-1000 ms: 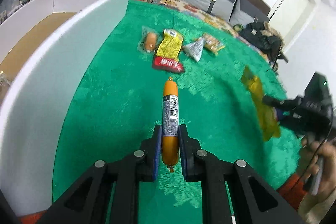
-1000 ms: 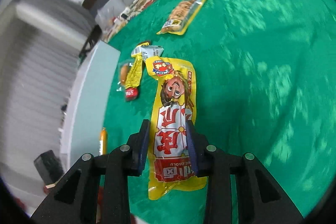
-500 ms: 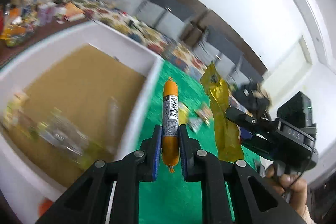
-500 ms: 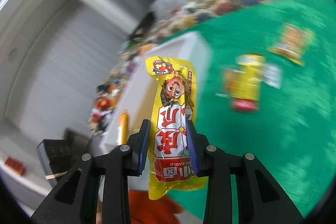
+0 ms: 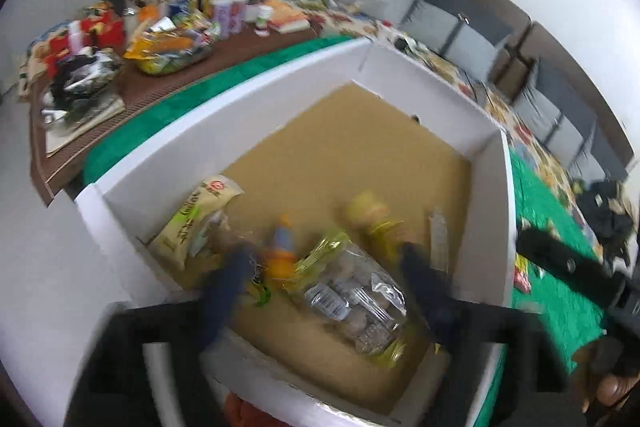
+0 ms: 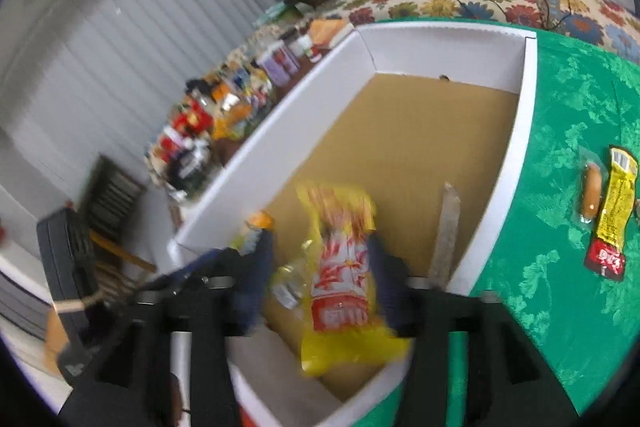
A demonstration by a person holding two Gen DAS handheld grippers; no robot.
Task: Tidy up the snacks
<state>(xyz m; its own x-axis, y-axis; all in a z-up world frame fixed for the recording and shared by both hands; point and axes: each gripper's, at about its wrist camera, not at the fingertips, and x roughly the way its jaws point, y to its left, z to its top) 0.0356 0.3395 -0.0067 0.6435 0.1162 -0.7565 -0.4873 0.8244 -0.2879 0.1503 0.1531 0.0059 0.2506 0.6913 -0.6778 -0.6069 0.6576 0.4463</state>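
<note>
Hovering over the box (image 5: 486,143), both claws were spread wide, gripping nothing: sausage (image 5: 282,251) dropping from left gripper (image 5: 324,287), yellow packet (image 6: 340,267) from right gripper (image 6: 320,275). Risk: packet looked near the front wall, might snag there.

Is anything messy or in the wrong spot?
Yes. A sausage and a yellow packet lie on the green cloth, outside the box that holds the other snacks.
</note>
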